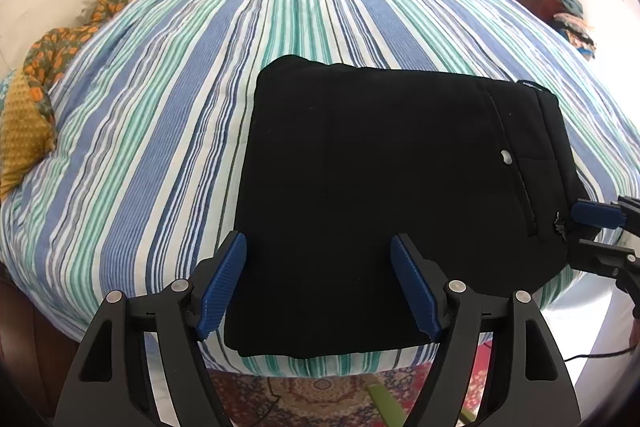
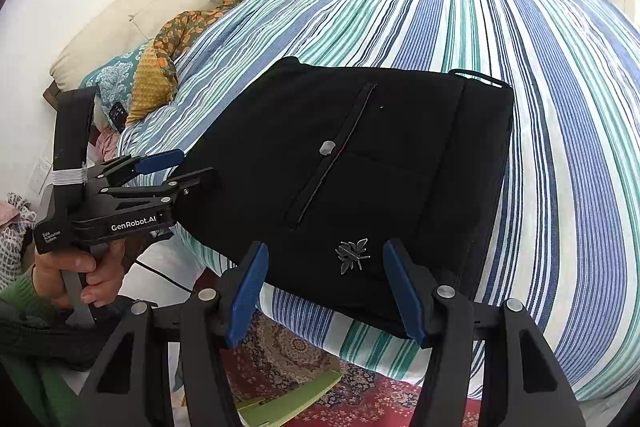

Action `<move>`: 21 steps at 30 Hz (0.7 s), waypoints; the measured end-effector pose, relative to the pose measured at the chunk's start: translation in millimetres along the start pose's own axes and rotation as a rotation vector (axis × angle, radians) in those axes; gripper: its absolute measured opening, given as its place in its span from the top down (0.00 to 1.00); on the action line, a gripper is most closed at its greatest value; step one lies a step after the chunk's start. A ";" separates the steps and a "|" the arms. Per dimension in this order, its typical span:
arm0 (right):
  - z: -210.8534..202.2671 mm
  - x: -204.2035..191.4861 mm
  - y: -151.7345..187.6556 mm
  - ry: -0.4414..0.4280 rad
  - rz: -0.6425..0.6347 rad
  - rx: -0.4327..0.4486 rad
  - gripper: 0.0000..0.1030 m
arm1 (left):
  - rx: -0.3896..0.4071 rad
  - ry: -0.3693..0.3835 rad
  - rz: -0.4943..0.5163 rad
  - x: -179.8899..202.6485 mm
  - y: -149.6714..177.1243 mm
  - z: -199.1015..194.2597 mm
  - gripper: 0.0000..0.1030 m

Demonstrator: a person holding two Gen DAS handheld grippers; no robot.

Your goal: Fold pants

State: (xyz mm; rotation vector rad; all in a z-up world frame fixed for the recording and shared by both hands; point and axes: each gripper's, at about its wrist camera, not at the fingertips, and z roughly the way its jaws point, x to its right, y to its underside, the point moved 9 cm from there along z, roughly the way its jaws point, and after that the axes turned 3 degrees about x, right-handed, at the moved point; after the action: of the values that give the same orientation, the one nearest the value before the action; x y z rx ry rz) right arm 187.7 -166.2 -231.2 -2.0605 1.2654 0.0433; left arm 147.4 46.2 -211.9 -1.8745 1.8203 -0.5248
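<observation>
The black pants (image 1: pixel 380 195) lie folded into a flat square near the front edge of the striped bed (image 1: pixel 168 131); they also show in the right wrist view (image 2: pixel 360 163), with a silver button (image 2: pixel 327 147) and a metal bee emblem (image 2: pixel 352 254) on top. My left gripper (image 1: pixel 318 255) is open and empty, its blue pads above the near left part of the pants. My right gripper (image 2: pixel 322 263) is open and empty over the near corner by the emblem. The left gripper shows in the right wrist view (image 2: pixel 192 167), held in a hand.
Orange floral bedding (image 1: pixel 80 27) and a mustard pillow (image 1: pixel 24 131) lie at the bed's left end. A patterned rug (image 2: pixel 320 379) and a green object (image 2: pixel 288 403) are on the floor below. A dark cabinet with clothes (image 1: pixel 552 3) stands far right.
</observation>
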 end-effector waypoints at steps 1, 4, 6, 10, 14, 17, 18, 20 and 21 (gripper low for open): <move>-0.6 -0.2 -0.4 -0.001 0.003 0.001 0.41 | -0.003 0.002 -0.006 -1.0 0.2 -0.5 0.25; -3.0 1.6 -0.5 0.000 0.007 0.000 0.41 | -0.012 0.009 -0.022 -3.9 0.7 -1.9 0.25; -4.5 1.5 -0.5 0.003 0.005 -0.002 0.41 | -0.015 0.015 -0.033 -5.7 0.6 -3.1 0.25; -7.7 3.2 0.3 -0.002 0.011 -0.010 0.40 | -0.017 0.017 -0.047 -9.2 0.4 -5.5 0.25; -10.8 4.6 2.1 -0.008 0.023 -0.009 0.40 | -0.018 0.017 -0.052 -11.7 -0.1 -7.1 0.25; -11.0 5.9 2.1 -0.013 0.032 -0.007 0.38 | -0.021 0.014 -0.055 -13.8 0.3 -7.4 0.25; -10.8 5.1 2.0 -0.015 0.031 -0.007 0.37 | -0.022 0.013 -0.057 -14.6 0.5 -7.6 0.25; -10.2 3.9 1.8 -0.016 0.024 -0.010 0.34 | -0.023 0.013 -0.062 -16.3 1.2 -7.9 0.25; -9.9 2.6 1.8 -0.015 0.018 -0.011 0.32 | -0.024 0.013 -0.066 -17.1 1.2 -8.0 0.25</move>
State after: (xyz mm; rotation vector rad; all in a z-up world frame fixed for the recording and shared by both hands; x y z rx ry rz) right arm 184.5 -174.4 -225.7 -2.0542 1.2776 0.0743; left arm 141.0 62.7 -205.2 -1.9570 1.7858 -0.5408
